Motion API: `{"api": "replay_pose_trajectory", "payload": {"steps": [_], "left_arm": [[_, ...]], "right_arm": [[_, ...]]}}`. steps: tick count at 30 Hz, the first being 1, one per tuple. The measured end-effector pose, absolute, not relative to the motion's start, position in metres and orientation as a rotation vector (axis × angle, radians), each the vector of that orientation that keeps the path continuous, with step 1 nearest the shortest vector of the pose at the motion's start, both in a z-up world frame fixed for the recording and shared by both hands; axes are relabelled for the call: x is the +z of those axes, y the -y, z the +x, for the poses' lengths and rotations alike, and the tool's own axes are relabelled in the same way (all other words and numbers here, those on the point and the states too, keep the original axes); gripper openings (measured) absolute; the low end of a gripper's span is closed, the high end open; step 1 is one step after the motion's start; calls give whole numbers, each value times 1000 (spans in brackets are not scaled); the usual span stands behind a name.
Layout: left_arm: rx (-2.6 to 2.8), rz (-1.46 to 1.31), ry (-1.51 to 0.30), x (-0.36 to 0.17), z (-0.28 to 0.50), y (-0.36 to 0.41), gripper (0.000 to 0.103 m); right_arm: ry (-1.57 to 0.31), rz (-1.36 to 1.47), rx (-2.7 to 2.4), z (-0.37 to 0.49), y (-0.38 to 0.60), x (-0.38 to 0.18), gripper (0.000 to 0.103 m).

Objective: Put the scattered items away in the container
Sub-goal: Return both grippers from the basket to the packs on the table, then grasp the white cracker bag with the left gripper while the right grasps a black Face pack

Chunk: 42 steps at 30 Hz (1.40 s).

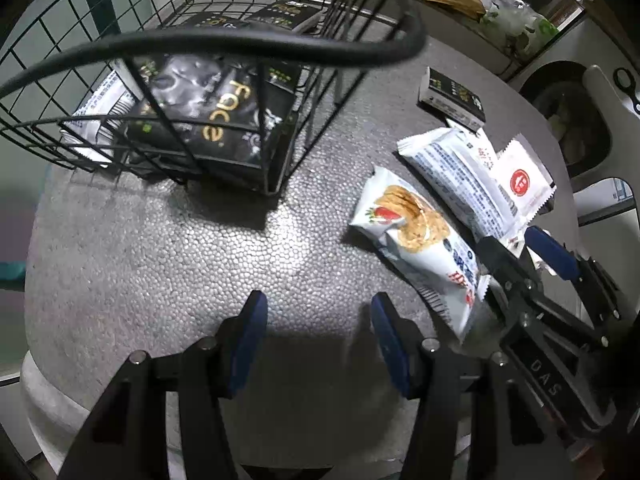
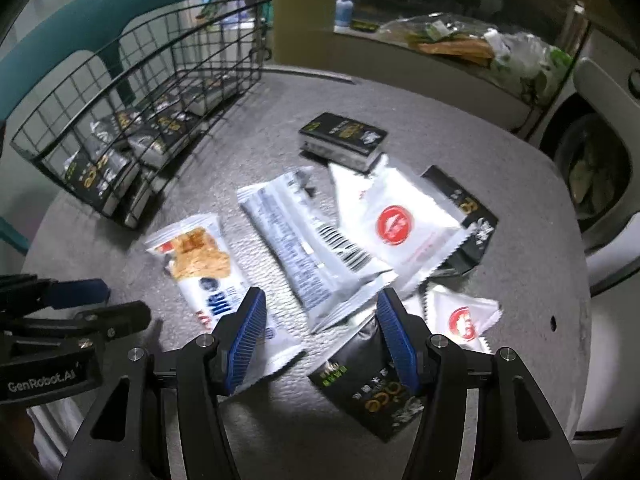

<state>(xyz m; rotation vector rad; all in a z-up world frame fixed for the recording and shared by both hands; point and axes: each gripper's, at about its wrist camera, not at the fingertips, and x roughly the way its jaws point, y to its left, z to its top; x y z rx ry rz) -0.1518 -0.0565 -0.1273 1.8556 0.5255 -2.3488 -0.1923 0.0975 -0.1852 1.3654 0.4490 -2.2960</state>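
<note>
A black wire basket (image 1: 224, 92) (image 2: 132, 128) holds several black packs and a white wrapper. On the grey table lie a cracker snack pack (image 1: 420, 236) (image 2: 204, 268), a long white barcode pack (image 1: 460, 184) (image 2: 316, 240), white sachets with a red circle (image 1: 522, 182) (image 2: 396, 224), a second such sachet (image 2: 460, 316), a black box (image 1: 452, 96) (image 2: 344, 140) and black packs (image 2: 372, 380) (image 2: 468, 216). My left gripper (image 1: 318, 316) is open and empty over bare table. My right gripper (image 2: 320, 312) (image 1: 524, 248) is open, just above the barcode pack's near end.
A teal chair (image 2: 92, 20) stands behind the basket. A washing machine (image 2: 600, 168) is to the right of the table. Bottles (image 2: 344, 4) and plastic bags (image 2: 516, 56) sit on the ledge at the back. The table's front edge is close below both grippers.
</note>
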Motion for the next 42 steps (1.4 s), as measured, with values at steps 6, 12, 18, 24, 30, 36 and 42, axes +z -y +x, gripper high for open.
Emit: {"api": "replay_pose_trajectory", "payload": {"steps": [6, 12, 18, 24, 30, 36, 42], "left_arm": [[-2351, 1849, -521, -128, -148, 59, 60], [-2351, 1846, -518, -126, -140, 61, 60], [-2351, 1837, -518, -124, -136, 62, 60], [-2349, 1858, -509, -129, -135, 59, 60], [-2353, 1872, -481, -129, -125, 58, 60], [-2360, 1876, -473, -121, -115, 53, 60], [-2415, 1850, -497, -101, -120, 35, 66]], "right_arm": [[-452, 1366, -2257, -180, -90, -186, 58], [-401, 1369, -2268, -178, -90, -178, 58], [-441, 1409, -2280, -183, -89, -188, 58], [-455, 1389, -2251, -164, -82, -192, 58], [-403, 1392, -2191, -148, -75, -193, 58], [-330, 1332, -2238, -146, -107, -169, 58], [-279, 1376, -2322, -162, -167, -167, 62]]}}
